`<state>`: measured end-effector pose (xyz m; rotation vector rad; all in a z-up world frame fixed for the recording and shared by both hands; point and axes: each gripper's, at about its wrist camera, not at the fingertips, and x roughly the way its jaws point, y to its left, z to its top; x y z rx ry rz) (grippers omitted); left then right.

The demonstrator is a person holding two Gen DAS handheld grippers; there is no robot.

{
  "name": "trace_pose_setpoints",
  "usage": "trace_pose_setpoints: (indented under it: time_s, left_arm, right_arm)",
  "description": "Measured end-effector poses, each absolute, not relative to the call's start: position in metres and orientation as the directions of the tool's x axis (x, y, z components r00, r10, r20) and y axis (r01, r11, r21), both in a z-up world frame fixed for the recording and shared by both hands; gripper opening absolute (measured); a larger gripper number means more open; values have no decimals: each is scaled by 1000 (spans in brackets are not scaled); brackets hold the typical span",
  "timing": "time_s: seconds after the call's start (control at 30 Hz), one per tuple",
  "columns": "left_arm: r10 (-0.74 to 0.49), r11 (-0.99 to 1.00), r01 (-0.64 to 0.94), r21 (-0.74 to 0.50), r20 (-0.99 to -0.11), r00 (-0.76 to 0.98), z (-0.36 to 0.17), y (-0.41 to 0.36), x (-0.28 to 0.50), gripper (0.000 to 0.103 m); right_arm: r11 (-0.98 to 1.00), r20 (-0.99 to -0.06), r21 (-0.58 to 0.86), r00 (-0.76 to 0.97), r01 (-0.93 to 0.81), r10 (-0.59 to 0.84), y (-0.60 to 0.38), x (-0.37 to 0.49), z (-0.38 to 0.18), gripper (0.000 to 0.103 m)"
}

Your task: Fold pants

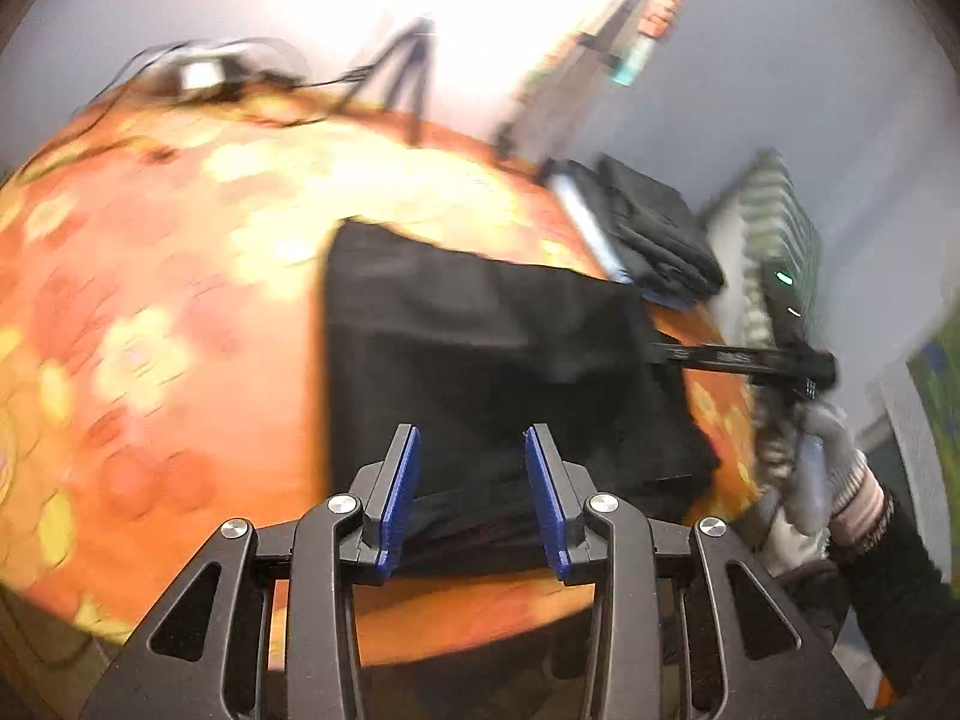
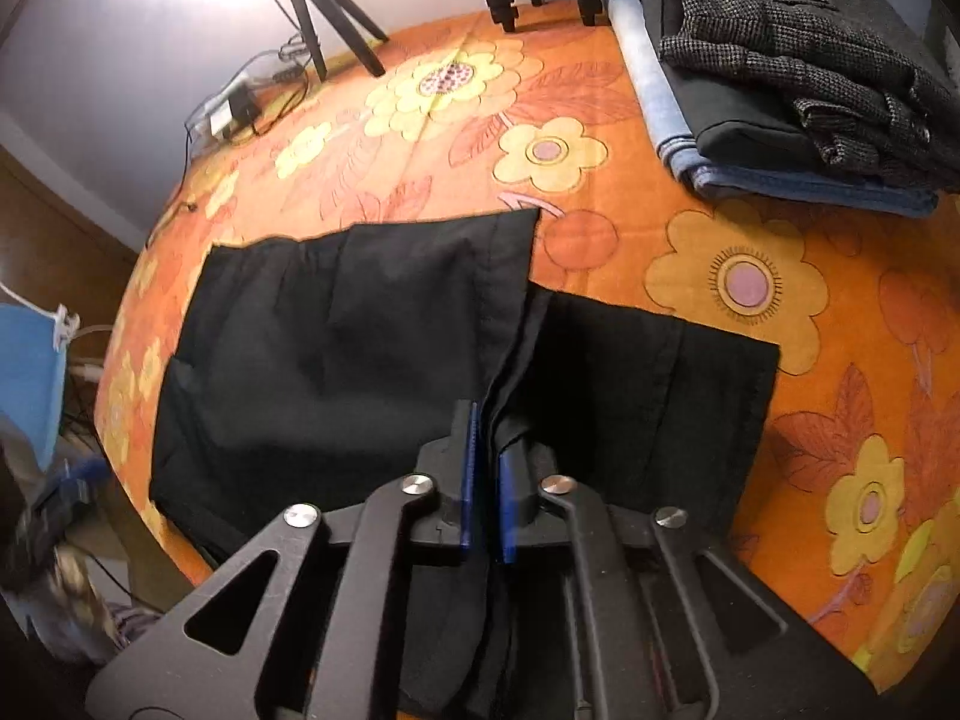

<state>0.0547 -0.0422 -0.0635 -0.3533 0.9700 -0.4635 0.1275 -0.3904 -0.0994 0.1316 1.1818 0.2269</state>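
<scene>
Black pants lie partly folded on the orange flowered tablecloth. My right gripper is shut on a raised fold of the black pants near their middle front edge. In the left wrist view the pants lie ahead, and my left gripper is open with nothing between its blue pads, hovering over the near edge of the pants. The right gripper shows there at the pants' right side, held by a gloved hand.
A stack of folded clothes, tweed on black on blue denim, sits at the far right of the table. Tripod legs and a power adapter with cables stand at the far edge. The table edge drops off at left.
</scene>
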Motion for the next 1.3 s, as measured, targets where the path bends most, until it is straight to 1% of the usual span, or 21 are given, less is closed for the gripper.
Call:
trace_pose_setpoints:
  time_s: [0.03,0.1,0.2,0.23,0.3,0.33,0.37,0.4,0.5,0.53,0.57,0.67,0.8,0.97,1.13,1.2,1.23,1.27,1.3]
  left_arm:
    - [-524,847,203,-492,-705,477,-69,-36,53,35]
    - [-528,844,191,-502,-711,464,-81,-28,49,35]
    - [-543,836,197,-512,-721,431,-92,-26,42,35]
    - [-544,836,199,-512,-724,425,-94,-26,41,35]
    - [-550,831,190,-522,-721,421,-97,-28,43,35]
    - [-552,830,188,-526,-719,423,-98,-30,42,37]
    - [-548,832,189,-521,-720,427,-99,-33,44,44]
    - [-545,834,193,-516,-722,426,-101,-34,44,45]
    - [-536,843,209,-496,-740,407,-106,-43,45,45]
    - [-532,845,211,-490,-742,408,-107,-44,44,45]
    - [-531,847,211,-489,-743,408,-108,-45,44,45]
    - [-543,837,202,-508,-733,409,-109,-42,43,45]
    - [-562,822,180,-540,-719,409,-114,-37,45,45]
    - [-576,812,183,-554,-711,403,-116,-37,48,45]
    - [-592,799,174,-575,-702,396,-119,-33,48,45]
    - [-589,801,174,-573,-703,399,-118,-32,47,42]
    - [-589,802,175,-572,-703,399,-118,-32,46,42]
    - [-589,801,176,-572,-703,398,-118,-32,45,42]
    - [-587,803,179,-568,-704,399,-118,-32,44,42]
  right_arm:
    - [977,-901,182,378,-112,211,-391,124,-93,35]
    - [982,-893,128,416,-137,174,-390,119,-77,36]
    - [975,-871,118,452,-188,193,-381,116,-52,37]
    - [970,-862,117,463,-211,205,-374,116,-44,38]
    - [955,-846,123,474,-269,243,-355,118,-32,45]
    - [945,-838,130,476,-300,266,-343,121,-28,49]
    - [930,-828,140,475,-338,298,-330,124,-24,50]
    - [917,-821,149,471,-369,323,-317,128,-21,51]
    - [873,-813,177,433,-455,390,-278,147,-19,57]
    - [851,-811,193,408,-488,418,-262,158,-20,63]
    - [839,-813,199,393,-507,430,-250,165,-22,64]
    - [812,-825,192,357,-552,438,-212,192,-36,65]
    - [789,-839,247,282,-563,465,-178,221,-64,65]
    - [780,-882,242,204,-577,424,-143,245,-102,65]
    - [766,-910,198,175,-611,375,-122,249,-121,65]
    - [769,-914,198,170,-607,369,-121,252,-125,64]
    - [772,-915,196,170,-604,366,-121,253,-127,63]
    - [774,-916,195,170,-602,363,-120,254,-129,56]
    - [778,-919,188,172,-600,355,-120,254,-130,52]
